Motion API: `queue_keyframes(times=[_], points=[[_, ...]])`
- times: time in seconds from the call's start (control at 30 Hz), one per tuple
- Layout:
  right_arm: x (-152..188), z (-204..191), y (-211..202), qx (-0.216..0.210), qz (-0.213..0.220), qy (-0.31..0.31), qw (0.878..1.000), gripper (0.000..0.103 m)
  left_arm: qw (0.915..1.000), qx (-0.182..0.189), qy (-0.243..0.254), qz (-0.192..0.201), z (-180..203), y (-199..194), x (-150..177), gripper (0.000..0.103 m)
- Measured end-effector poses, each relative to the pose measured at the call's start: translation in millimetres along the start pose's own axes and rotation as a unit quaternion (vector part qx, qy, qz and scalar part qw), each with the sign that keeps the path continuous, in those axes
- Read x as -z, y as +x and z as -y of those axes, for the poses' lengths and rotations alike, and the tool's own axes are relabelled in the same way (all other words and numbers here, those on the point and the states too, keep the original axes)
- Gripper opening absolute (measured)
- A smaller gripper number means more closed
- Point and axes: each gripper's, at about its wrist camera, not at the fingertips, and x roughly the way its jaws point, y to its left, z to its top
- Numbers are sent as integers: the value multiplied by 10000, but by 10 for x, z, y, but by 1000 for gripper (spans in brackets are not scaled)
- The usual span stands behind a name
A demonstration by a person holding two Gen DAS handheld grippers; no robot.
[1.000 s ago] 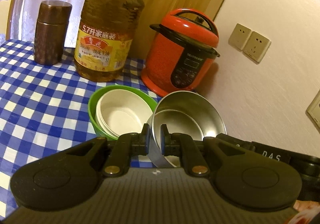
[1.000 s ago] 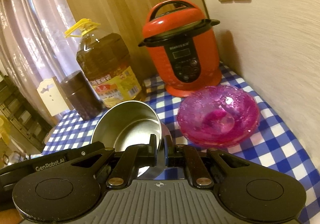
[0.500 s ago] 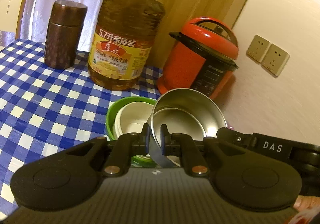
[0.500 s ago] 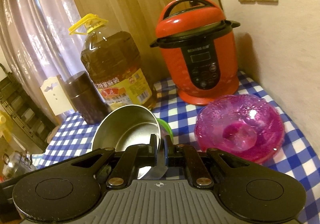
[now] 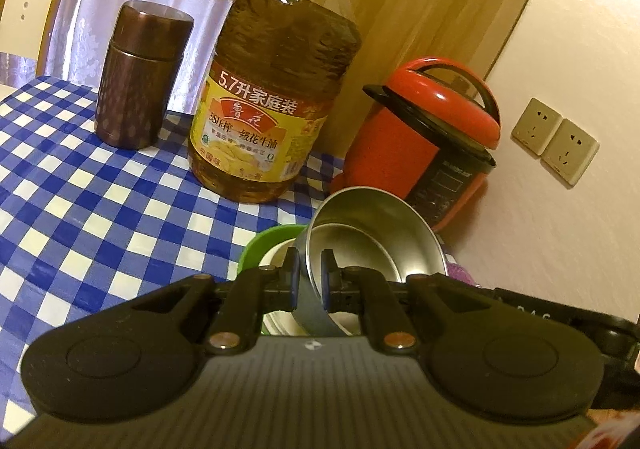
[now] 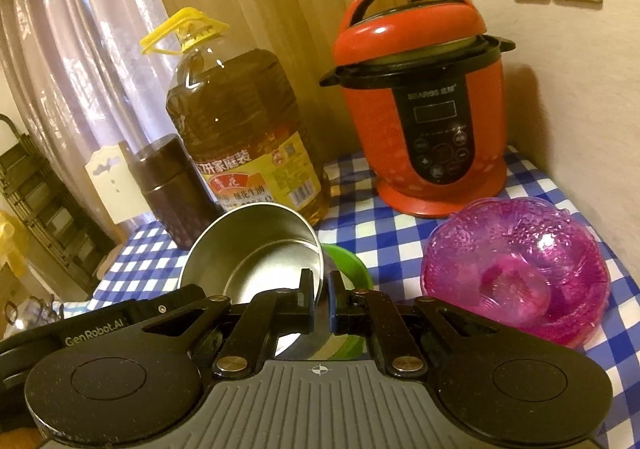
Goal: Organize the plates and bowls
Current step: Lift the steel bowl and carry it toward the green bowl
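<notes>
The steel bowl [image 5: 376,237] hung tilted above the green bowl [image 5: 260,245], its shiny inside empty. In the green bowl sat a stack of white bowls [image 5: 276,253], mostly hidden by the steel one. To the right, near the wall, lay the pink glass bowls [image 6: 516,269], nested on the blue checked cloth of the counter [image 5: 80,209].

Farther back stood a big oil bottle [image 5: 276,89] with a yellow cap, a brown canister [image 5: 140,77] to its left, and a red pressure cooker [image 6: 424,97] to its right, in the corner by the curtain. Two wall sockets [image 5: 556,141] sat on the wall beyond the cooker.

Both grippers were clamped on the rim of the steel bowl. The left gripper [image 5: 310,275] pinched the rim on the near left side, one finger inside the bowl and one outside. The right gripper [image 6: 321,295] pinched the rim on the bowl's right side in the same way.
</notes>
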Motion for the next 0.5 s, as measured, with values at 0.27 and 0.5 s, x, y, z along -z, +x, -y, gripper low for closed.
queue_keyframes(times=[0.27, 0.5], points=[[12, 22, 178, 82, -175, 73, 9998, 7, 9999, -29, -4, -146, -55, 115, 14, 9], [28, 83, 307, 182, -322, 116, 9992, 7, 9997, -45, -4, -251, -57, 182, 27, 9]])
